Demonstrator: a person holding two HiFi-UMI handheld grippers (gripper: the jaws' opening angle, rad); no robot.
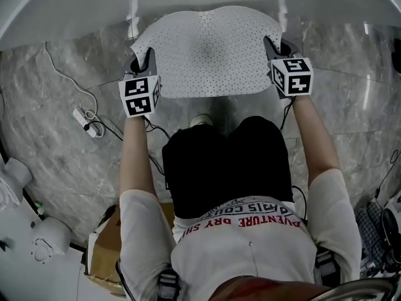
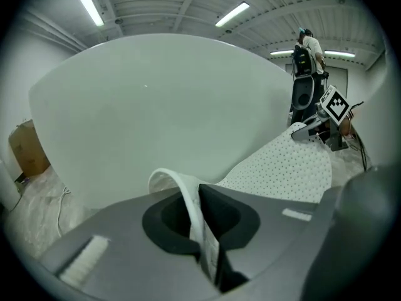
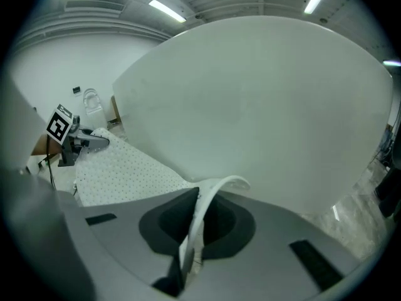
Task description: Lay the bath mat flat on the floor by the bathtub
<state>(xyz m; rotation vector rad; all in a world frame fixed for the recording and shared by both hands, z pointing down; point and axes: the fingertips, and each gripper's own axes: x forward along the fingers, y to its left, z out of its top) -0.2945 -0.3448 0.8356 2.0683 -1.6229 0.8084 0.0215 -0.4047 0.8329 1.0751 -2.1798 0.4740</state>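
Observation:
A white bath mat [image 1: 207, 52] dotted with small holes is stretched out between my two grippers, just in front of the white bathtub [image 1: 188, 2]. My left gripper [image 1: 143, 64] is shut on the mat's left near corner, and the mat's edge [image 2: 191, 212] curls up from between its jaws. My right gripper [image 1: 274, 47] is shut on the right near corner, where the mat's edge [image 3: 200, 221] stands pinched between the jaws. In each gripper view the mat [image 2: 288, 168] [image 3: 125, 168] runs across toward the other gripper's marker cube, with the tub wall [image 2: 163, 111] [image 3: 263, 111] close ahead.
The floor is grey marble tile [image 1: 56, 143]. A white power strip with a cable [image 1: 84, 121] lies on it to the left. A cardboard box [image 1: 103, 249] sits behind the person at lower left. A person stands far off in the left gripper view [image 2: 309, 49].

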